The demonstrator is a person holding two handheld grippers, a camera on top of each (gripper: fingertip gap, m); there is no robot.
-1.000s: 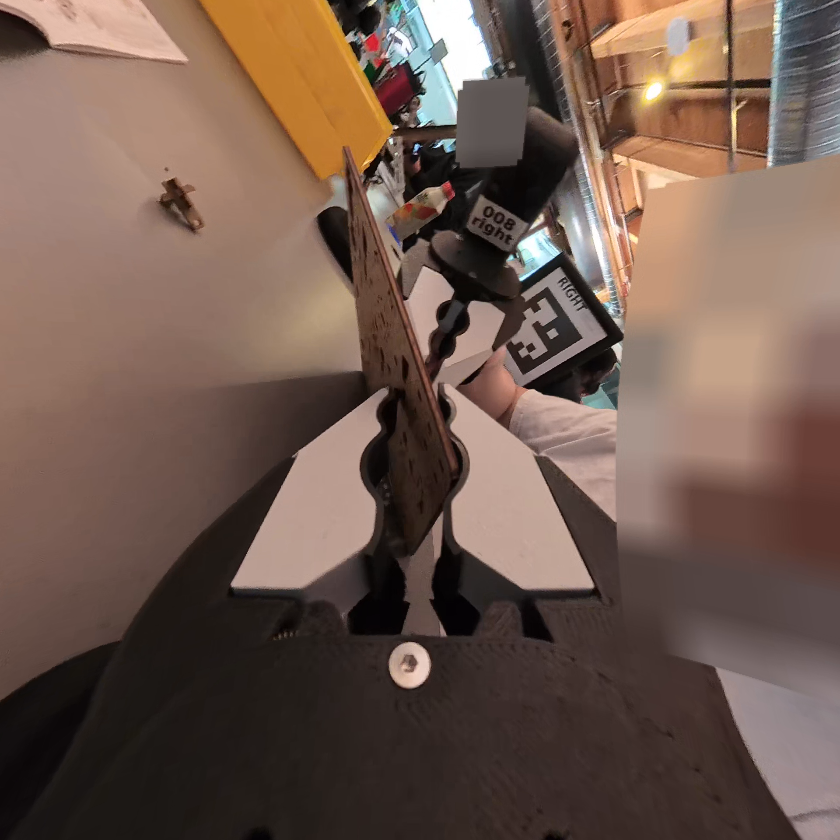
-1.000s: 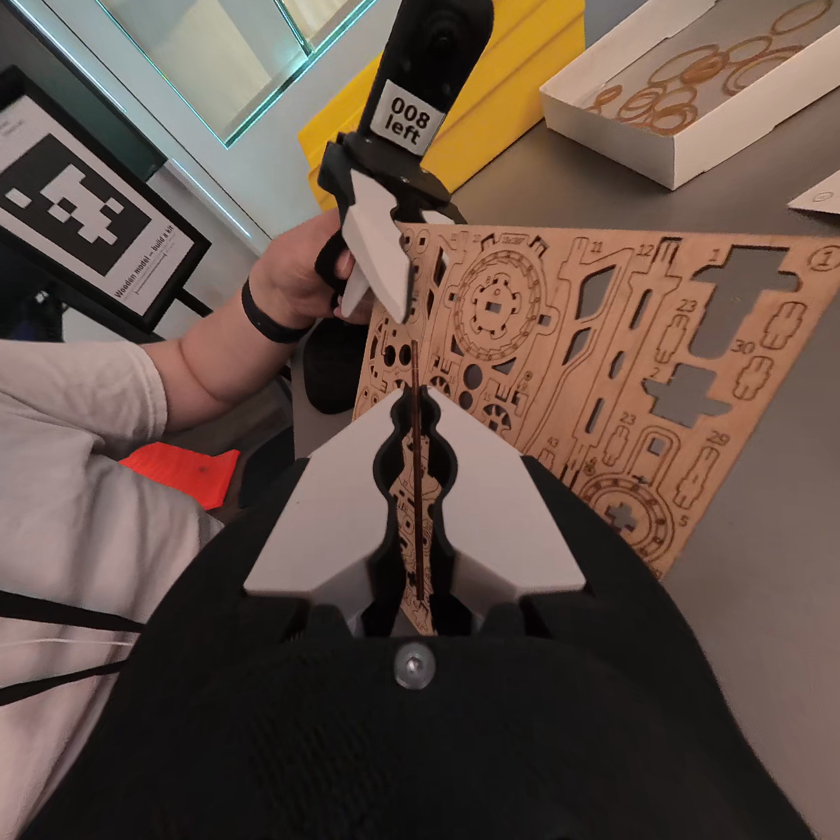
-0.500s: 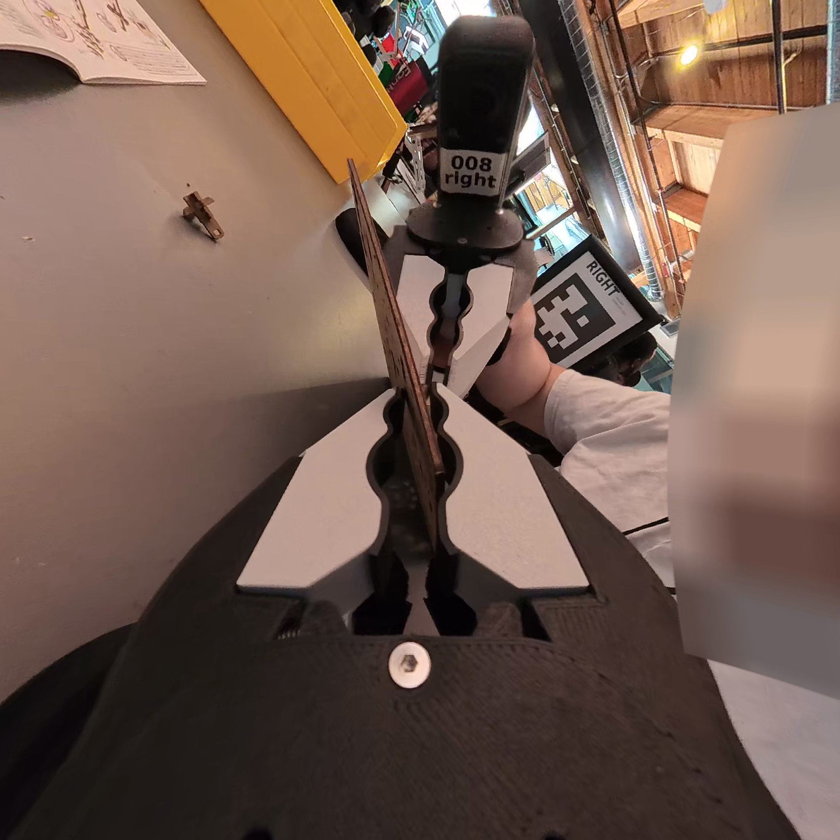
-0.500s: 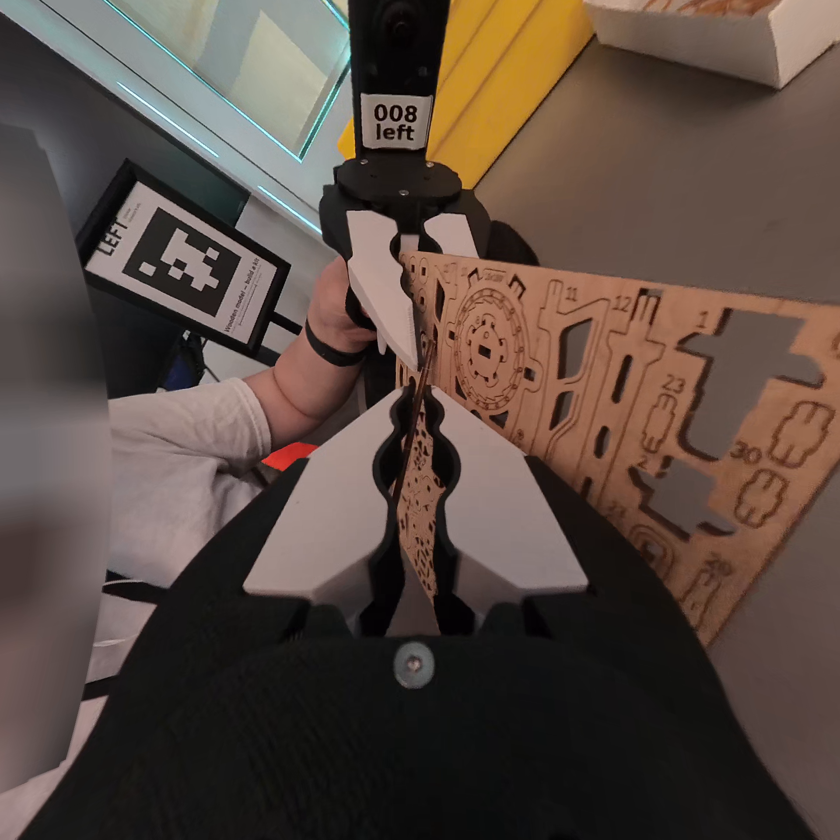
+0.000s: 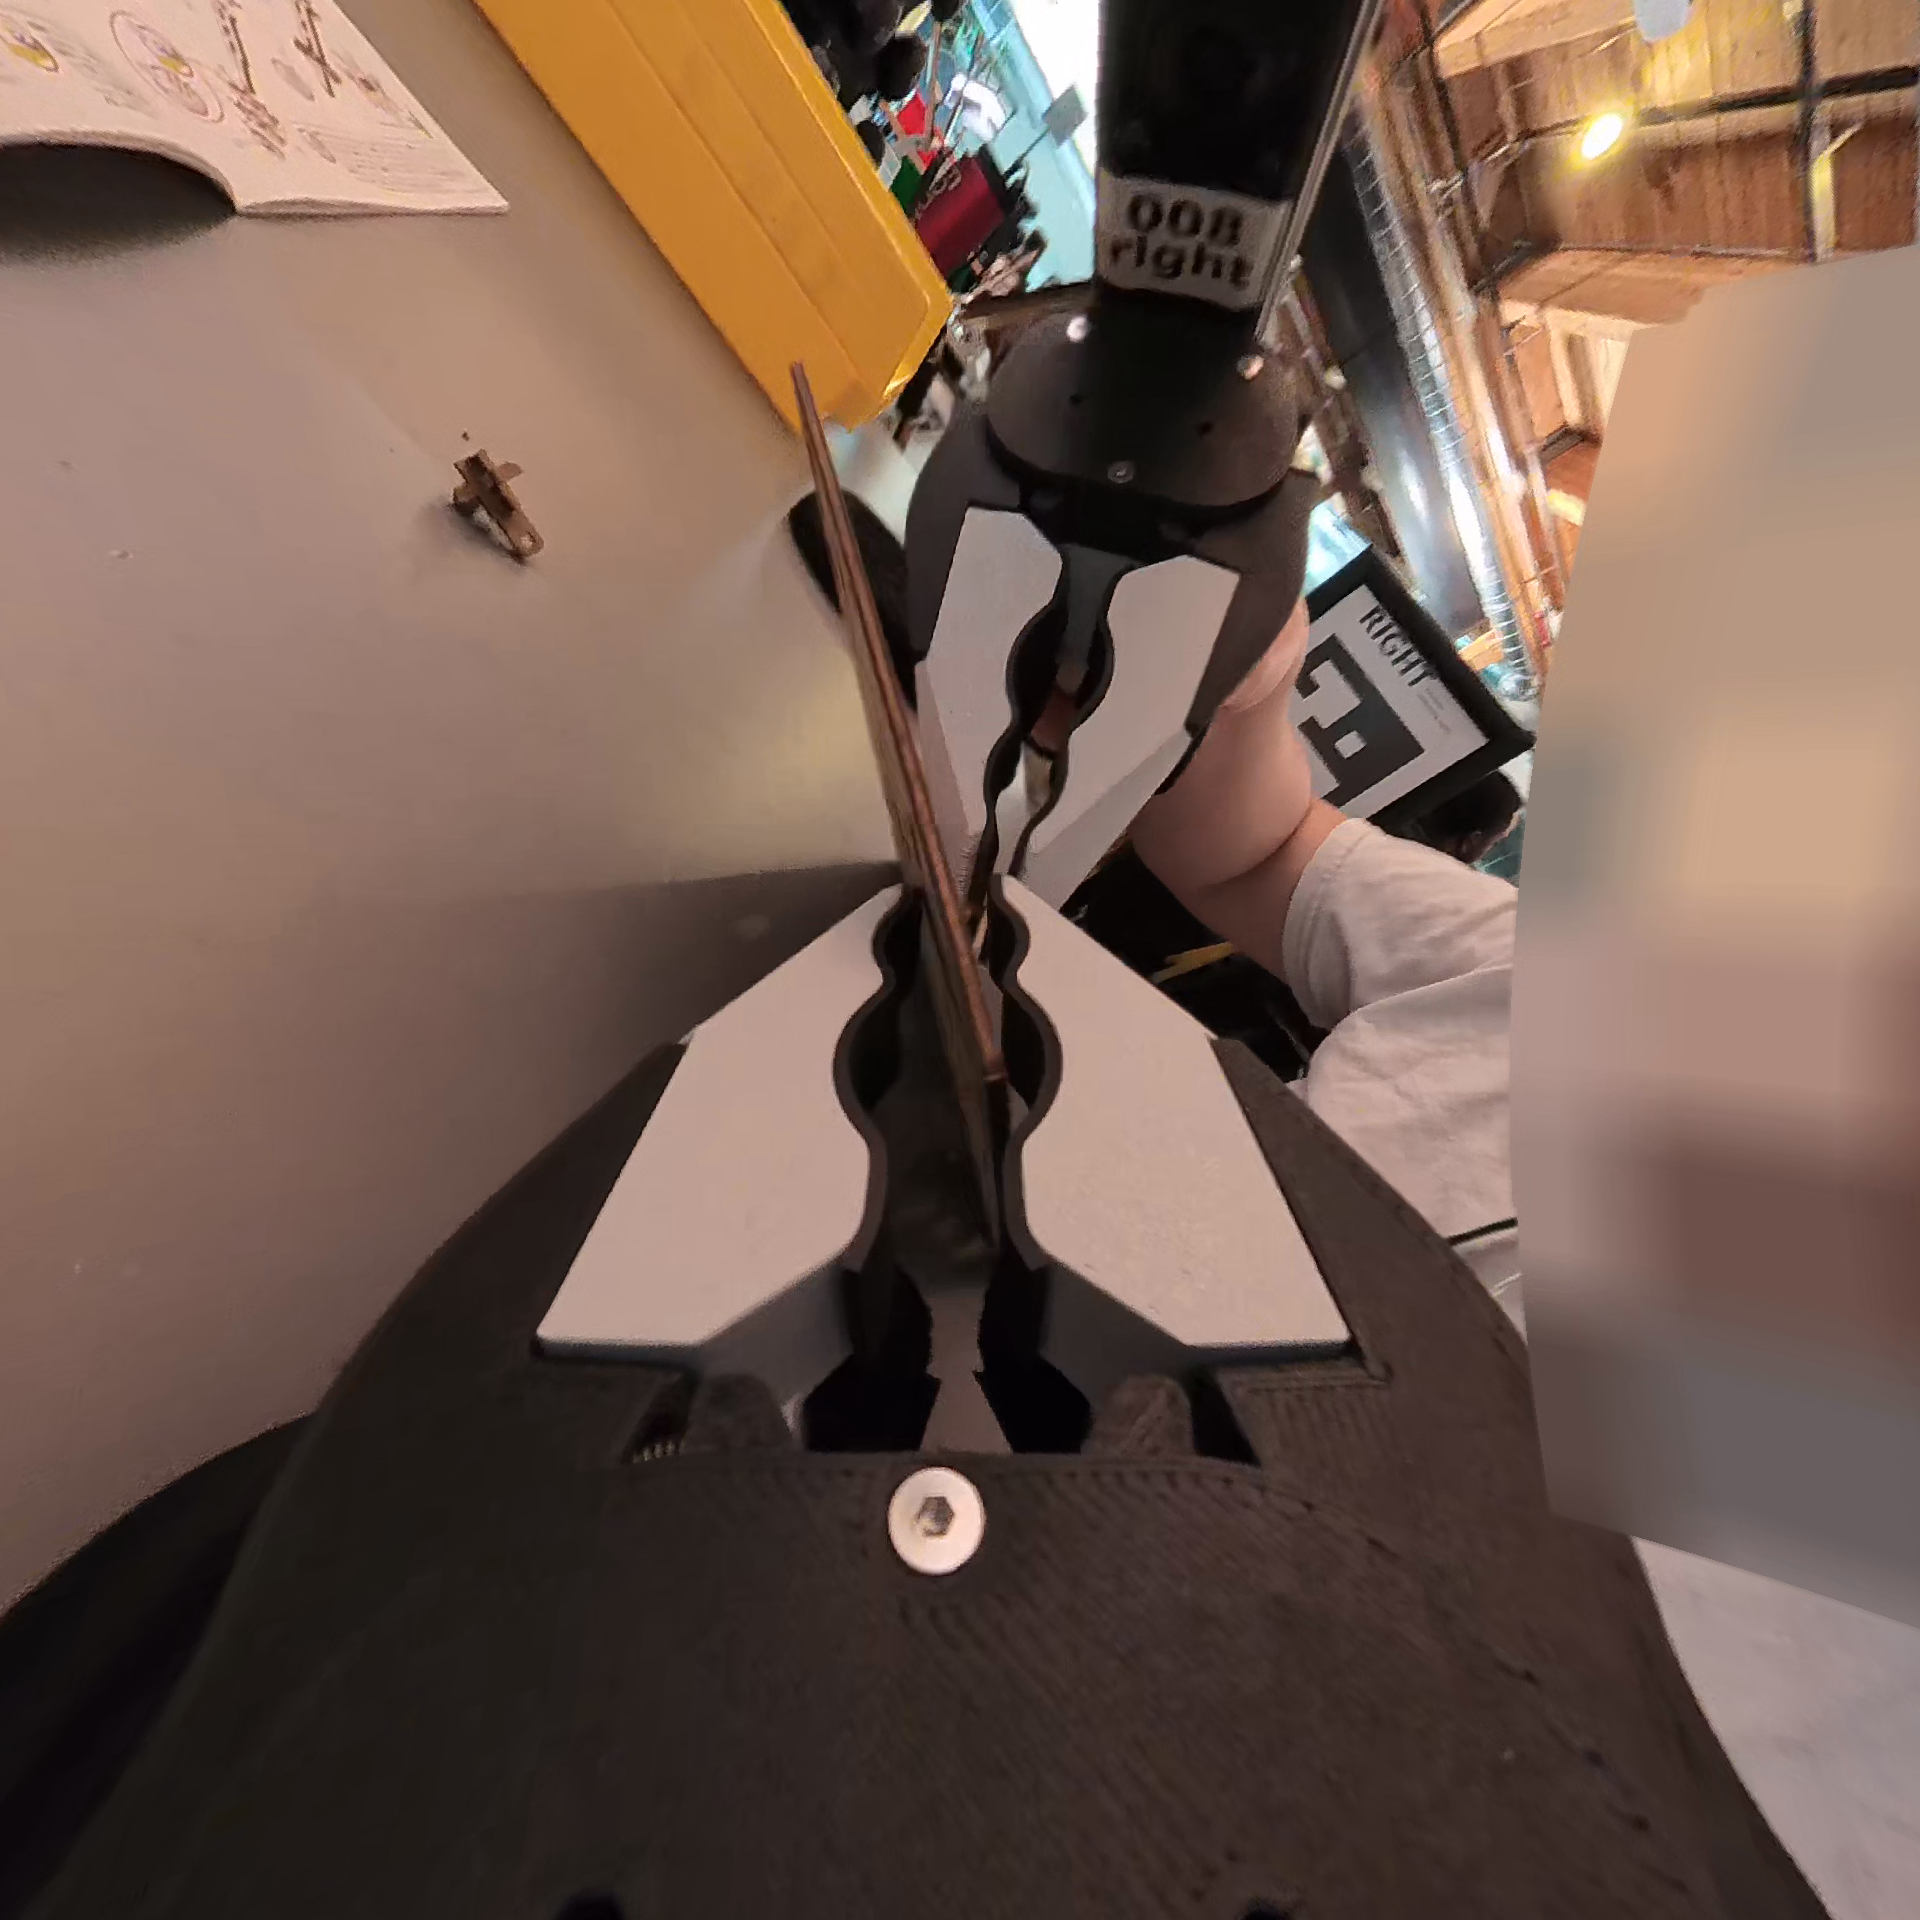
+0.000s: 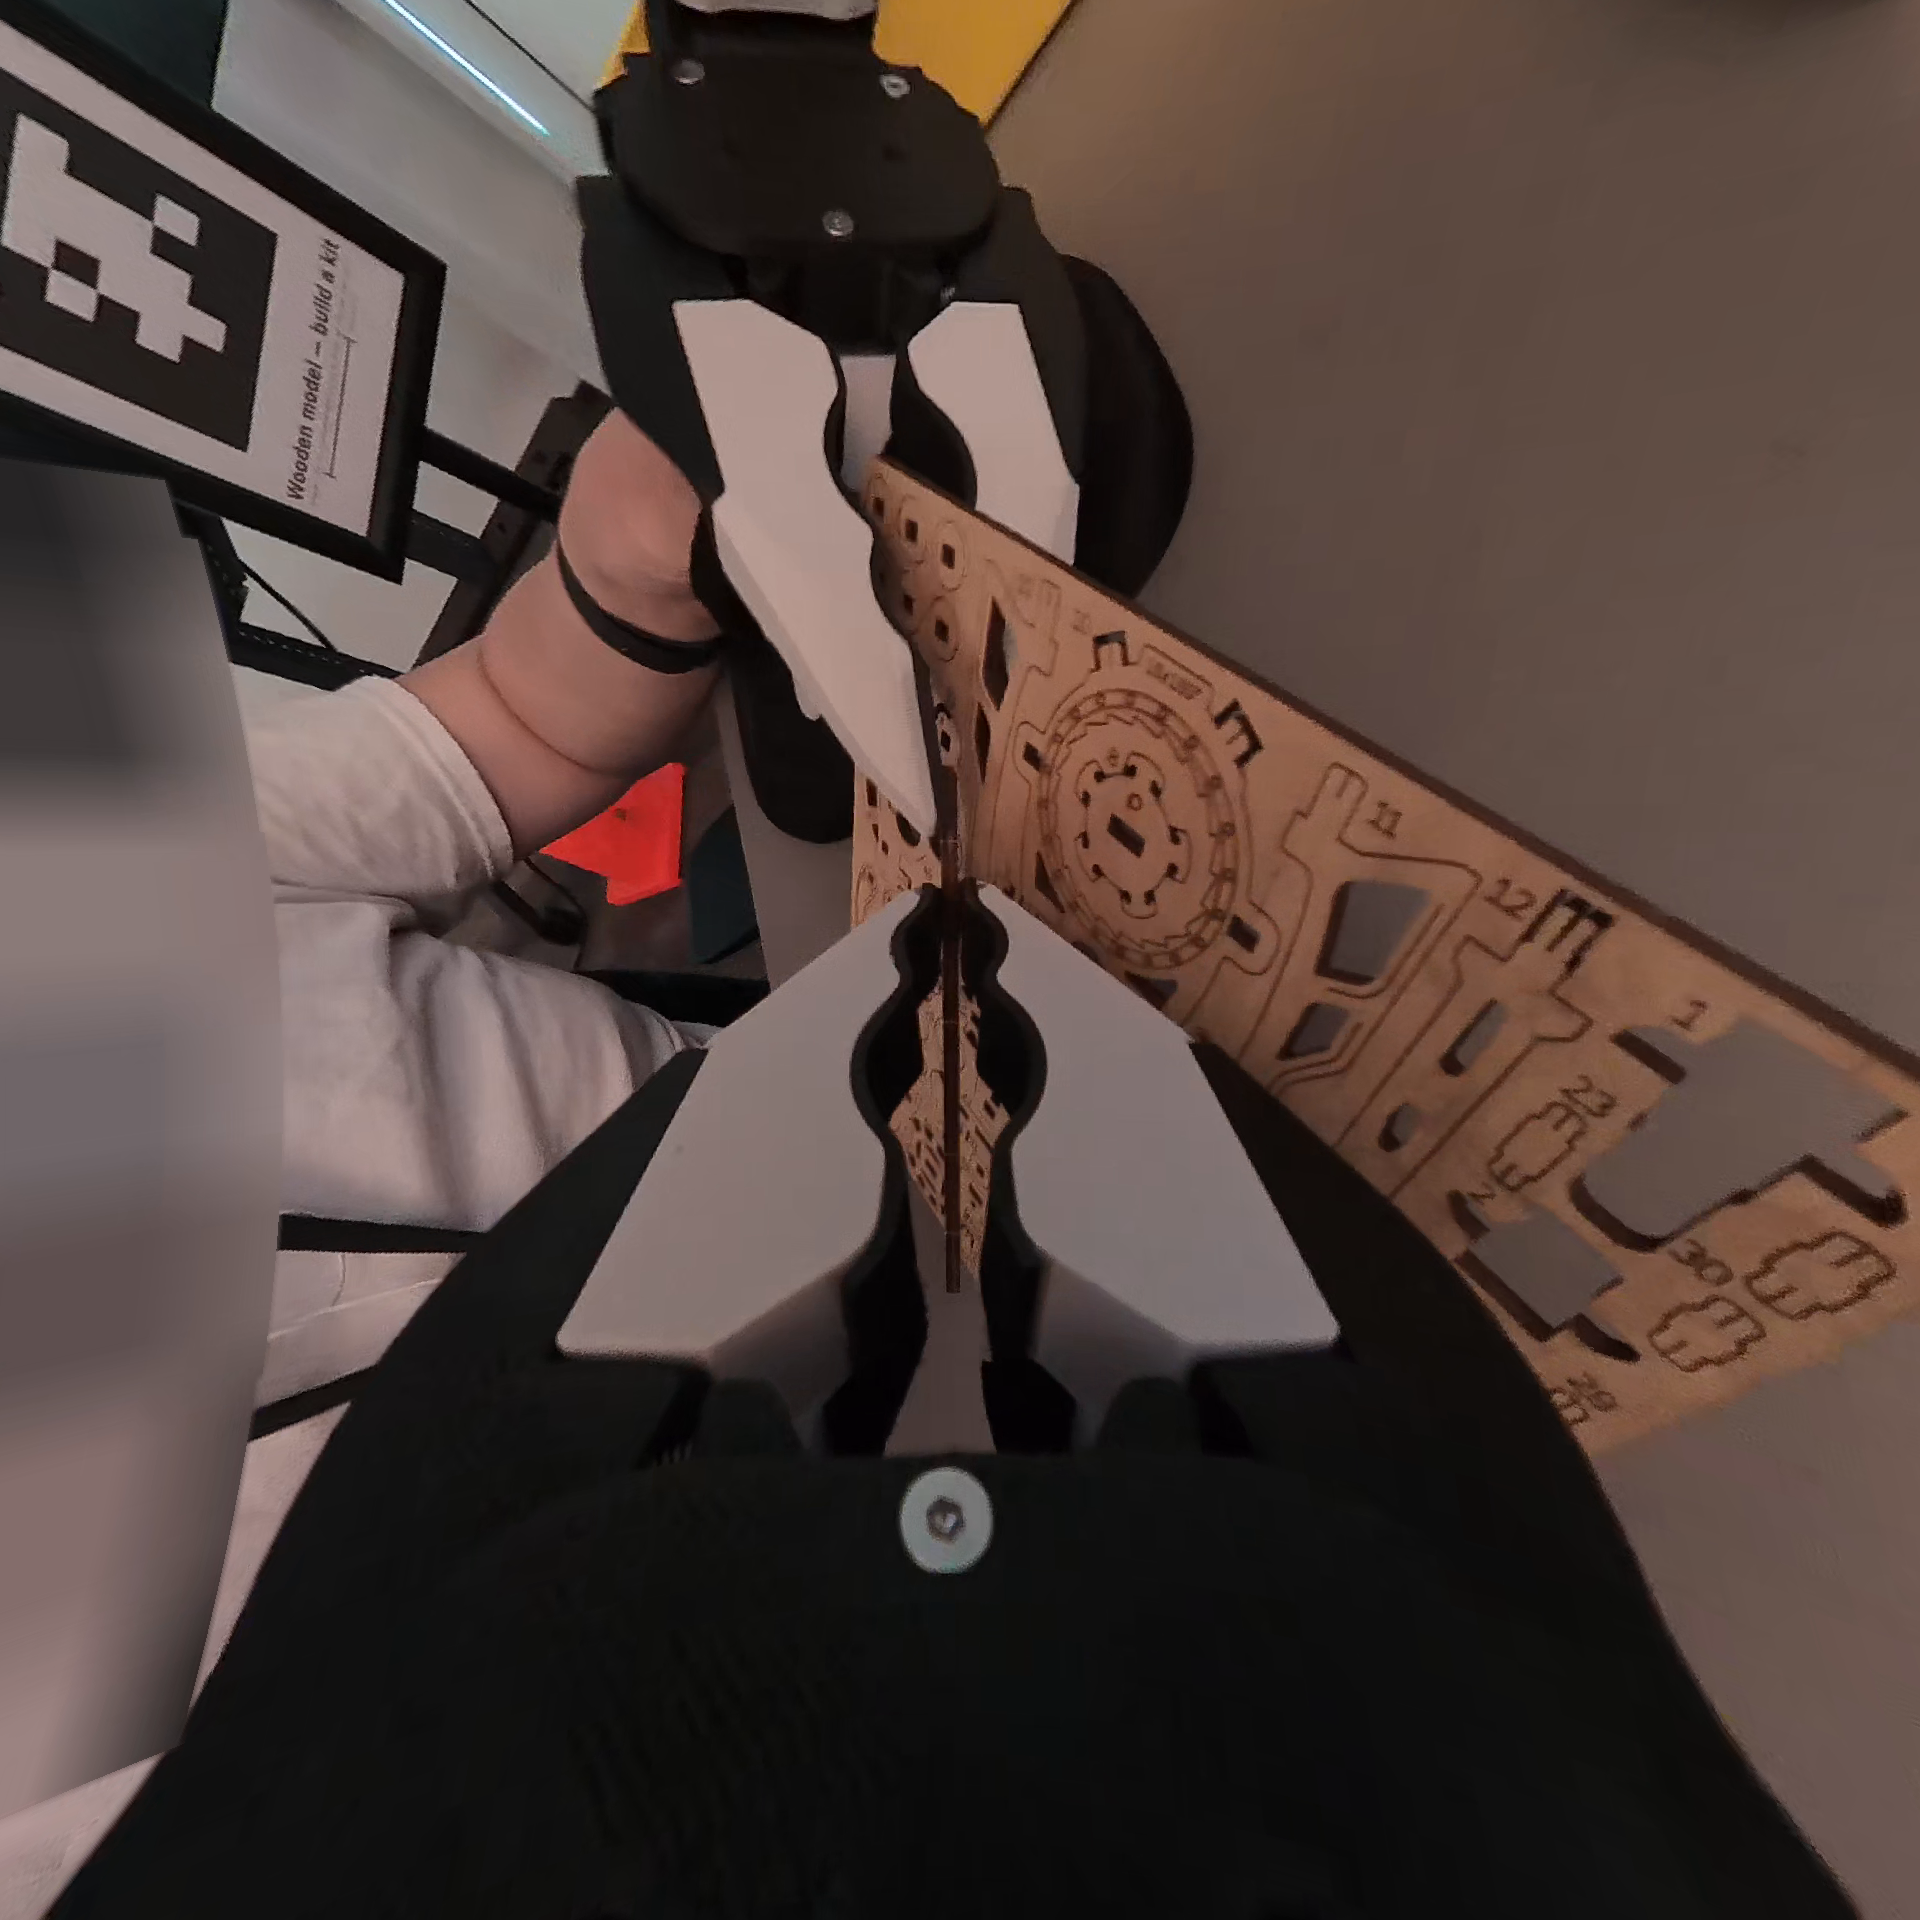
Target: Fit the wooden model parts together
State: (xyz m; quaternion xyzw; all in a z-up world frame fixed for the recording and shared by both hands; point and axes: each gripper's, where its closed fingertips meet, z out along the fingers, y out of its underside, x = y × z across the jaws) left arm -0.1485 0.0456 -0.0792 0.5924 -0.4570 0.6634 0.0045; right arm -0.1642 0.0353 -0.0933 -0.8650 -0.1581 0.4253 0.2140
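Left gripper [image 5: 951, 904] has its jaws pinched tight on the near edge of the laser-cut wooden sheet [image 6: 1382, 935], which stands on edge above the grey table [image 5: 312, 727]. Right gripper [image 6: 945, 894] comes in head-on, jaws narrow and clamped on a thin dark sliver of wood [image 6: 952, 1122], edge-on to the camera; whether that is a loose part or the sheet's own edge, I cannot tell.

Progress looks early. The sheet shows a few empty cut-outs where parts are already out, but most pieces sit in place. One small assembled cross-shaped piece [image 5: 497, 503] lies on the table, far left. Most popping-out and joining is left, I'd say.

The count: two grippers, one sheet, one small wooden piece, one open instruction booklet [image 5: 239, 114] far left, one yellow bin [image 5: 727, 177] beyond.
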